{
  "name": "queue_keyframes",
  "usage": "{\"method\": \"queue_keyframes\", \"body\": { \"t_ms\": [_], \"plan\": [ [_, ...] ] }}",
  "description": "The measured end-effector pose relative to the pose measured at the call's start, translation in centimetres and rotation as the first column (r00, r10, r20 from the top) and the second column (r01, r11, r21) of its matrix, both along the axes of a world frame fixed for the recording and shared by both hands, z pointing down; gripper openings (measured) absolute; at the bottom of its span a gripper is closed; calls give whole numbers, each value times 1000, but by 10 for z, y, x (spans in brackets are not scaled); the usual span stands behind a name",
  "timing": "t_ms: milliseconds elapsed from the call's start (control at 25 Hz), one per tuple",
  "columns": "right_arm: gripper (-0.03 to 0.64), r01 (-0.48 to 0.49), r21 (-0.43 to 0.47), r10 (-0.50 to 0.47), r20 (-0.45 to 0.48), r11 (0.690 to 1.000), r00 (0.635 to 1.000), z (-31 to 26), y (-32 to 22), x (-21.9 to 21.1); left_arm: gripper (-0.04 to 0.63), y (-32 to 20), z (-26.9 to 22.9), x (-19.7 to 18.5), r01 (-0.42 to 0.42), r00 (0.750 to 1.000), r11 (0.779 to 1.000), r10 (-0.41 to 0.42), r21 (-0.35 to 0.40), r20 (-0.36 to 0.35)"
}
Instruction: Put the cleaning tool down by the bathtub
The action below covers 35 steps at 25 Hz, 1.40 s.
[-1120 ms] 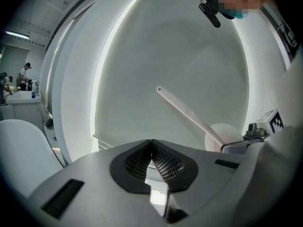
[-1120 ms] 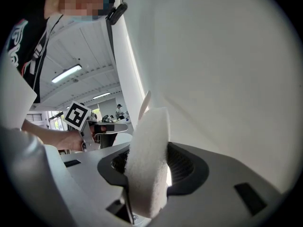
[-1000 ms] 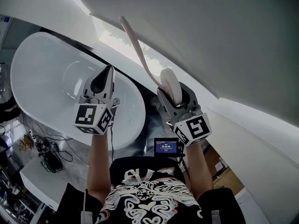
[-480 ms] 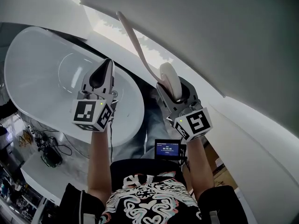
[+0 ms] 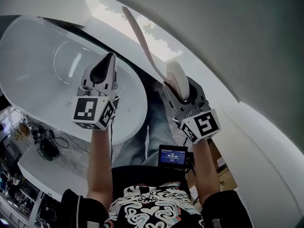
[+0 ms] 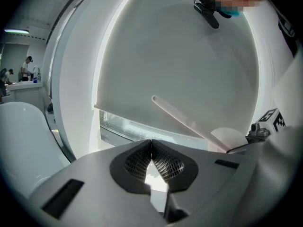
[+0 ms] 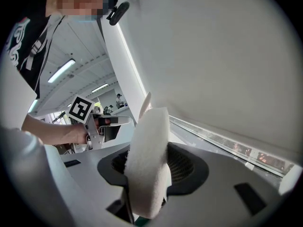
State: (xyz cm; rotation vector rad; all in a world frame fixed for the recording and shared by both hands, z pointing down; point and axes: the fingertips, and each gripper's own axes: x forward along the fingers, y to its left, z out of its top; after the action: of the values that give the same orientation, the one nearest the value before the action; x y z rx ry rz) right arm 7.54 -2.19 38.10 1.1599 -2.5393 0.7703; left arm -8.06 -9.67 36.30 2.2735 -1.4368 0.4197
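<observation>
The cleaning tool is a white round sponge pad [image 5: 176, 81] on a long pale pink handle [image 5: 141, 39]. My right gripper [image 5: 183, 91] is shut on the pad [image 7: 149, 160], and the handle [image 6: 182, 118] sticks up and away toward the window. My left gripper [image 5: 102, 75] is shut with nothing in it and hangs over the near end of the white oval bathtub [image 5: 42, 56]. In the left gripper view its jaws [image 6: 151, 157] meet at the tips. The two grippers are held side by side, apart from each other.
A white wall and window blind [image 6: 180, 56] rise ahead, with a window strip [image 5: 137, 30] below. Cables and gear [image 5: 45, 146] lie on the floor at lower left. A small screen [image 5: 172, 156] hangs at the person's waist. People stand far off [image 6: 26, 70].
Both grippers hold their pose. The view has shifted a little, so the bathtub sits further up and left in the picture. The tool stays held.
</observation>
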Motion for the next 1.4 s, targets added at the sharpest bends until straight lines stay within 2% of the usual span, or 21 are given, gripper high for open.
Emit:
{"method": "queue_keyframes", "body": {
  "t_ms": [280, 600, 920, 1280, 1400],
  "plan": [
    [196, 4, -39, -5, -34, 999, 999, 34, 5, 4, 17, -1, 32, -5, -6, 1000, 1000, 6, -17, -3],
    [196, 25, -29, -27, -46, 999, 999, 57, -8, 2, 17, 8, 78, 2, 0, 1000, 997, -1, -74, -17],
    [196, 27, -29, -29, -73, 999, 997, 82, -18, 3, 17, 8, 103, 11, -11, 1000, 996, 10, -89, -19],
    [196, 41, -36, -45, -124, 998, 991, 117, -25, 11, 17, 11, 138, 9, 24, 1000, 993, -24, -118, -2],
    [196, 44, -40, -49, -143, 998, 989, 129, -27, 16, 17, 11, 147, 12, 12, 1000, 991, -11, -133, 12]
  ]
}}
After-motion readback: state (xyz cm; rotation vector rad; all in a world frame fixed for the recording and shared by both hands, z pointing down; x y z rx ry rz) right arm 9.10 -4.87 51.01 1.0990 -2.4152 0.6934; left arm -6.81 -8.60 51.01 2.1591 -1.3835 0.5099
